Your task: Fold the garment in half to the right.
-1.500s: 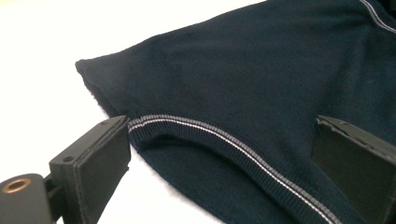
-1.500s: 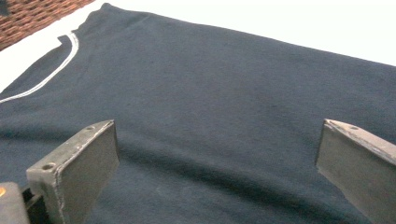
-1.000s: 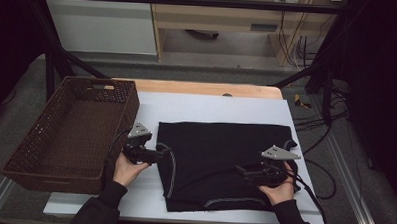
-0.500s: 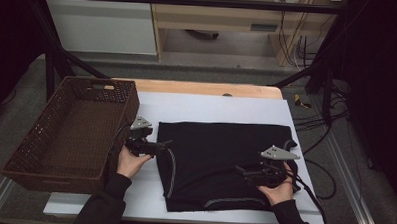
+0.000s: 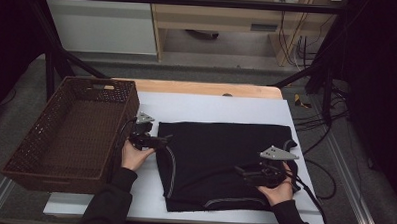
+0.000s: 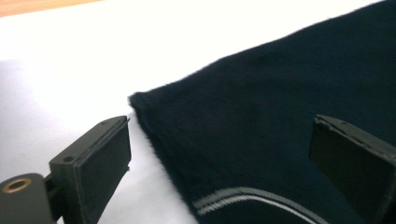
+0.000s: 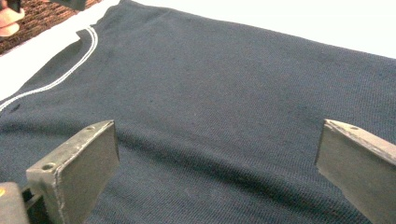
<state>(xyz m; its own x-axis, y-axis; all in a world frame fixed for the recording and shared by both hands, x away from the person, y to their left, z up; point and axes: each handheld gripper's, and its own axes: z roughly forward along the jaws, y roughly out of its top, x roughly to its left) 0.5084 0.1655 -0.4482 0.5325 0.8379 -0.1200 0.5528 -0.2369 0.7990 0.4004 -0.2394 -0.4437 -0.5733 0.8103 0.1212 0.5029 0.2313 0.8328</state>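
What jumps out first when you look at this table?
A black garment with thin white trim lies flat on the white table. The left gripper, open, sits at its near-left corner, and the right gripper, open, is over its right part. A brown woven basket stands left.

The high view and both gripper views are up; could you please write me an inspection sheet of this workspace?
Surface: white table top, wooden strip along its far edge.
Job's things: black garment spread flat, pale stitching near its left edge.
Clutter: brown wicker basket at the table's left; nothing seen inside it.
Grippers: left claw open at the garment's far-left corner; right claw open over the garment's right half.
Cables: one trails from each claw; more hang beyond the table's right side.
Surroundings: black frame, grey floor, pale furniture behind.
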